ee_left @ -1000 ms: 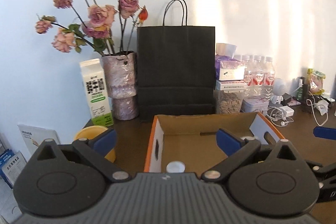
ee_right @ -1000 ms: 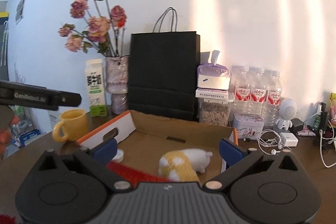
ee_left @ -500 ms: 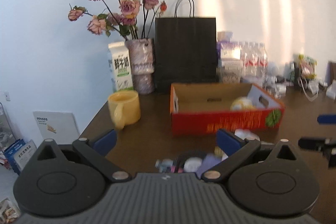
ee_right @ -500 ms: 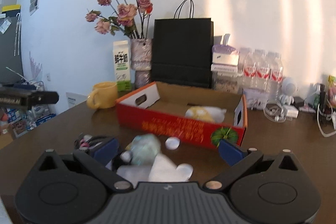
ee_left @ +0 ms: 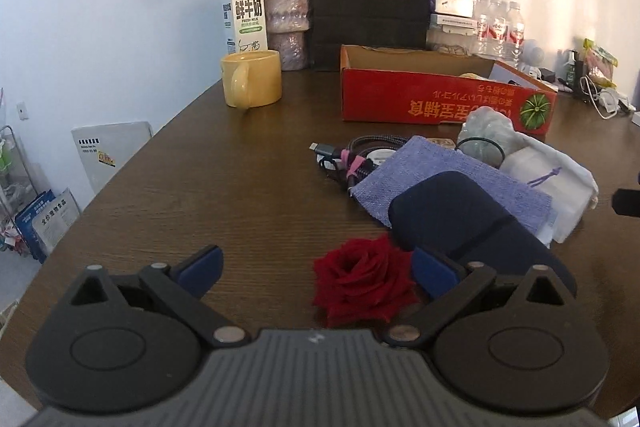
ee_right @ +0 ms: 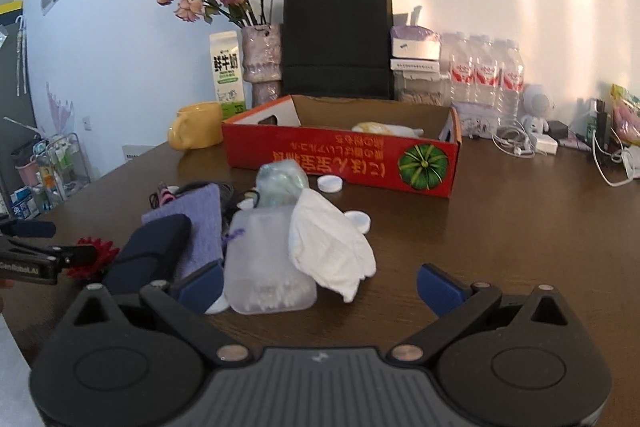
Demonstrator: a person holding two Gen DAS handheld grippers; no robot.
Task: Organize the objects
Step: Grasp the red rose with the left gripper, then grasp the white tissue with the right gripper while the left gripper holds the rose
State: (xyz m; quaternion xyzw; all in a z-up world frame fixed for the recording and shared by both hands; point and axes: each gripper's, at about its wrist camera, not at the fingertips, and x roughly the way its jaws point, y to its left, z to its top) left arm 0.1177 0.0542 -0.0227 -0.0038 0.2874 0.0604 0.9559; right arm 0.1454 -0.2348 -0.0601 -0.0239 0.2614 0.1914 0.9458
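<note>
Both grippers retreated — red rose (ee_left: 362, 283) between jaws.

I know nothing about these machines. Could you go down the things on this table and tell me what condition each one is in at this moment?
Left tool: open, holding nothing.
Right tool: open, holding nothing.
Red box: open-topped, a yellow-white item inside.
Red rose: loose on the table, between the left tool's fingers.
Yellow mug: upright.
Milk carton: upright, closed.
Black bag: standing.
White cloth: crumpled.
</note>
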